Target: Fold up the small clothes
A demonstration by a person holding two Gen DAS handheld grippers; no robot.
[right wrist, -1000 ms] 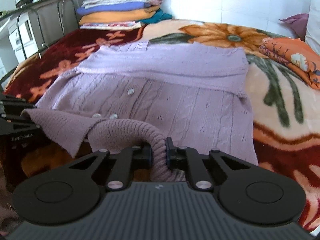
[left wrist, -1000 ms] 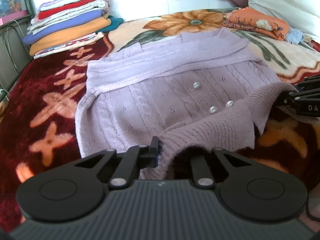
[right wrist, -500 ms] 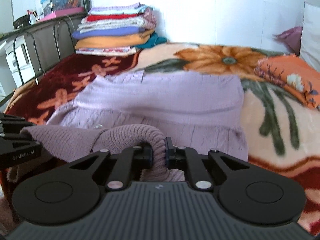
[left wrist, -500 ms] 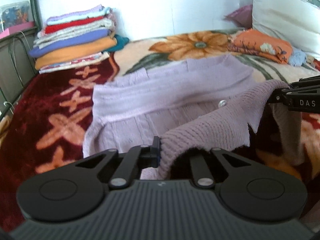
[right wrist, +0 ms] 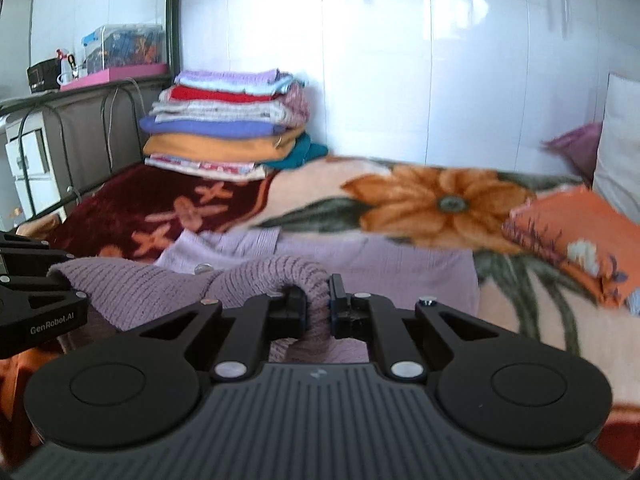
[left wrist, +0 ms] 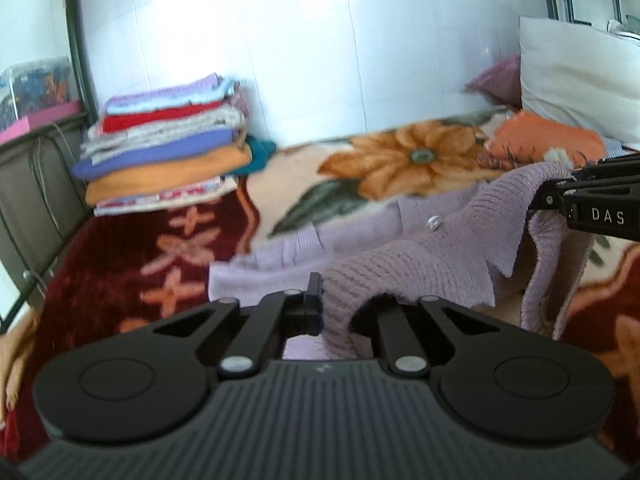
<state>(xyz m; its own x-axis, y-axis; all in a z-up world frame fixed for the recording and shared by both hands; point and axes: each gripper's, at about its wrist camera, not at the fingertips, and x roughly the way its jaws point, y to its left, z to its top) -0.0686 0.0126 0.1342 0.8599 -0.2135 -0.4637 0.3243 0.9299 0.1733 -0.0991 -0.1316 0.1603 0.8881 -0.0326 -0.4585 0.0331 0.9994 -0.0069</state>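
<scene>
My L gripper (left wrist: pixel 344 312) clamped on lilac cardigan (left wrist: pixel 420 264) ribbed hem; R gripper (right wrist: pixel 318 308) pinching same hem; garment raised off near bed blanket (right wrist: pixel 400 200).

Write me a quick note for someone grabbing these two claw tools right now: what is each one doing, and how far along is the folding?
Left claw: shut on the ribbed hem of the lilac cardigan.
Right claw: shut on the same hem, further along.
Cardigan: hem end raised off the floral blanket; the far end lies flat on it.
Done: hem gripped and lifted; a folded stack sits by the wall.
Left: probably carry the hem over the far end, lay it down, let go, finish folding.
</scene>
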